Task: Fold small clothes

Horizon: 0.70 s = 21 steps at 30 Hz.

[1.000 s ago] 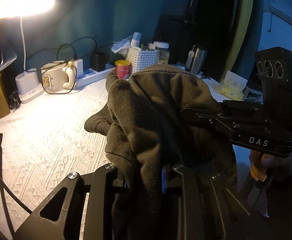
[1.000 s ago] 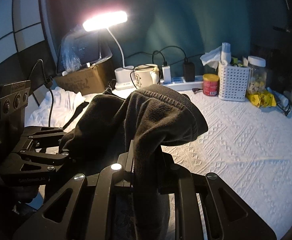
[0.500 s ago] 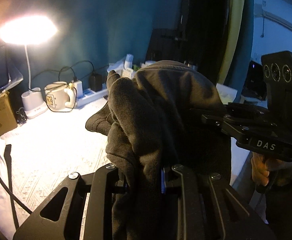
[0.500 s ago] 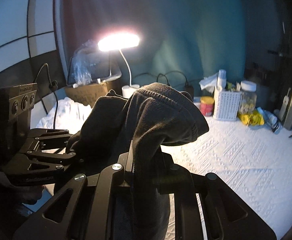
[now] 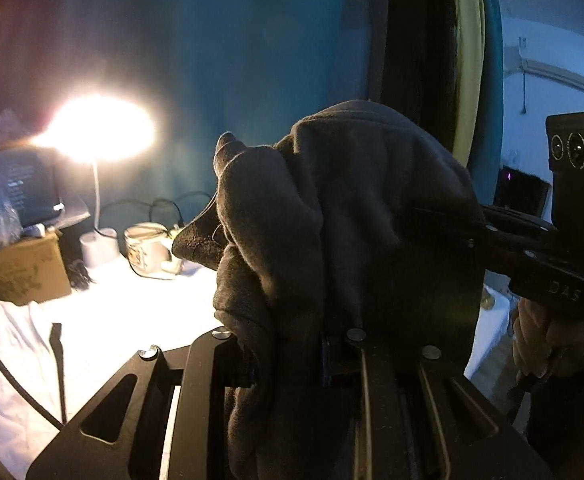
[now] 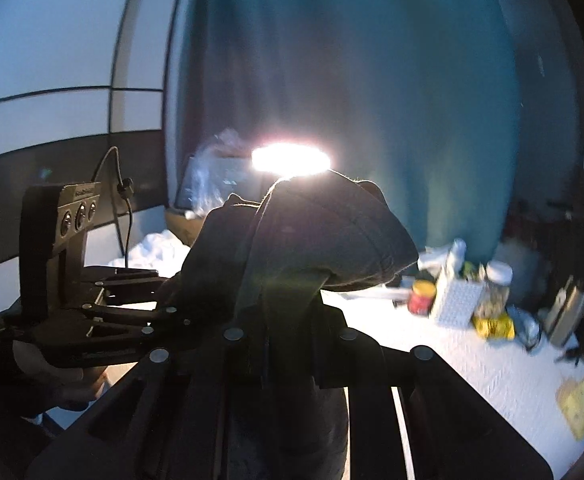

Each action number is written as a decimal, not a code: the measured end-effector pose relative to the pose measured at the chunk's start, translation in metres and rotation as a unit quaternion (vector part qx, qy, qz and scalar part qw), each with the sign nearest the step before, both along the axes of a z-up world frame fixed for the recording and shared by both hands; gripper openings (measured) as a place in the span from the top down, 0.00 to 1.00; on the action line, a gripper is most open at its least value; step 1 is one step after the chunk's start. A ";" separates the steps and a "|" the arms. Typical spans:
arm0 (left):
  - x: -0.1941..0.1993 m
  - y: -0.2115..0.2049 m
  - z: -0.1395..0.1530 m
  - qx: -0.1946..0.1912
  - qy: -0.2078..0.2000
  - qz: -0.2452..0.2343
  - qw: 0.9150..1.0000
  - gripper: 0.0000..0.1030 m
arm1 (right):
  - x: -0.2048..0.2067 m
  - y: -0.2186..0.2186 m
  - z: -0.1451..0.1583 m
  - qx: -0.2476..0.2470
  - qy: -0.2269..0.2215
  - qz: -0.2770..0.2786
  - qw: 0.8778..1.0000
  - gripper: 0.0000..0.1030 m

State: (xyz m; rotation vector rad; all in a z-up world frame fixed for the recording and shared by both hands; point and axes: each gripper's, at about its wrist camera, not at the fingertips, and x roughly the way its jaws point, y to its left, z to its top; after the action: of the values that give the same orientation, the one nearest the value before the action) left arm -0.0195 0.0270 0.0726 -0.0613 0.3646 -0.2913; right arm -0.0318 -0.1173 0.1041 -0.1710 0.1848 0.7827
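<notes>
Both grippers, left (image 5: 288, 364) and right (image 6: 288, 356), are clamped on the dark garment (image 5: 343, 216), held bunched in the air above the white table (image 5: 104, 320); it looks soft, light and floppy, so I'd grip hems or corners, not mid-cloth.

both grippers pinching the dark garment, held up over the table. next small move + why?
Probably draw the grippers apart. Left gripper and right gripper both clamp the dark garment close together, so it hangs bunched, too crumpled to fold.
</notes>
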 end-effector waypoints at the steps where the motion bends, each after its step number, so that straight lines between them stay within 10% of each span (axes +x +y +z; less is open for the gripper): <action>1: -0.003 0.003 0.003 -0.001 -0.005 0.004 1.000 0.81 | -0.003 0.002 0.003 0.000 -0.005 0.004 1.000 0.85; 21: -0.065 0.091 0.036 0.024 -0.077 0.108 0.991 0.81 | -0.041 0.096 0.044 -0.010 -0.064 0.124 0.990 0.85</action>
State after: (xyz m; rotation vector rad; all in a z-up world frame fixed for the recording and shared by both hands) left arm -0.0843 0.1184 0.1087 -0.0309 0.2081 -0.0714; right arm -0.0732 -0.0215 0.1478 -0.2663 0.0503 1.0142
